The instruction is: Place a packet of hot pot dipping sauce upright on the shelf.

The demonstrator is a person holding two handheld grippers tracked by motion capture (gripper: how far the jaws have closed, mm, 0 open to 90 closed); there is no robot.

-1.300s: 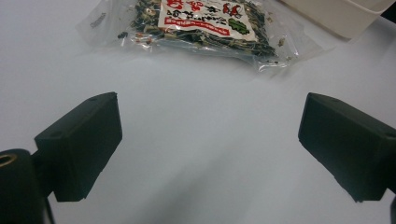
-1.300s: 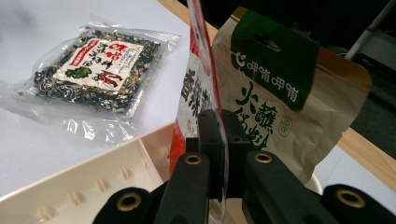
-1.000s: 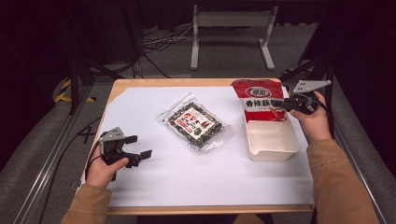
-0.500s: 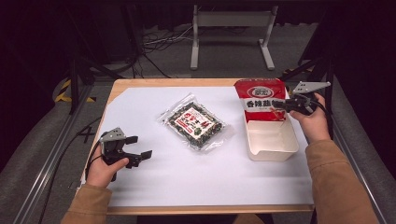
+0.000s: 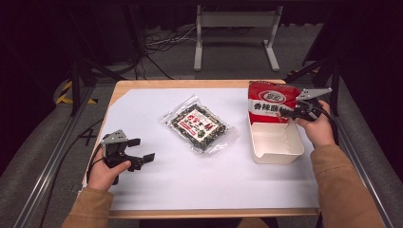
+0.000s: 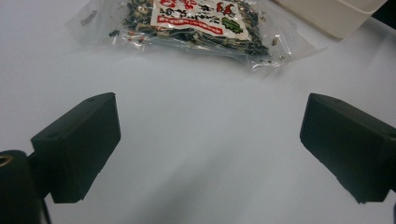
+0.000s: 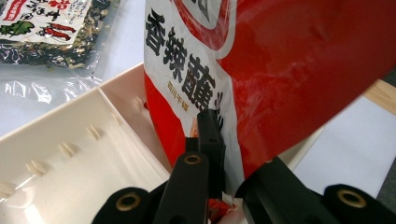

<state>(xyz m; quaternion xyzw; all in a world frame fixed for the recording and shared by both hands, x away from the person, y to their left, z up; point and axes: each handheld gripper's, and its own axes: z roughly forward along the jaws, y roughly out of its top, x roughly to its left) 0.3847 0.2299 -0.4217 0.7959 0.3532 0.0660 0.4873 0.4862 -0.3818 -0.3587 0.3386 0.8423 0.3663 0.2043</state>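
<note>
The red snack bag is standing nearly upright at the far end of the cream tray, its lower edge dipping down inside the tray's back wall, so the bag's bottom is hiding behind that wall in the high view; in the right gripper view the bag is running off the top and right edges, and its lower corner is disappearing behind the black jaws. Going from left to right with the tray as landmark: well to the left of it, near the table's front-left corner, the left gripper is resting on the white sheet with its jaws spread wide and nothing between them, as the left gripper view is showing over bare white surface. Between that gripper and the tray, a clear packet of dark dried food is lying flat; its label is too small to read, and in the left gripper view the packet is getting cut off at the top. Just right of the tray's far end, the right gripper is pinching the red bag's side, jaws clamped tight on the film. Counting: one tray, two packets, two grippers, one table.
</note>
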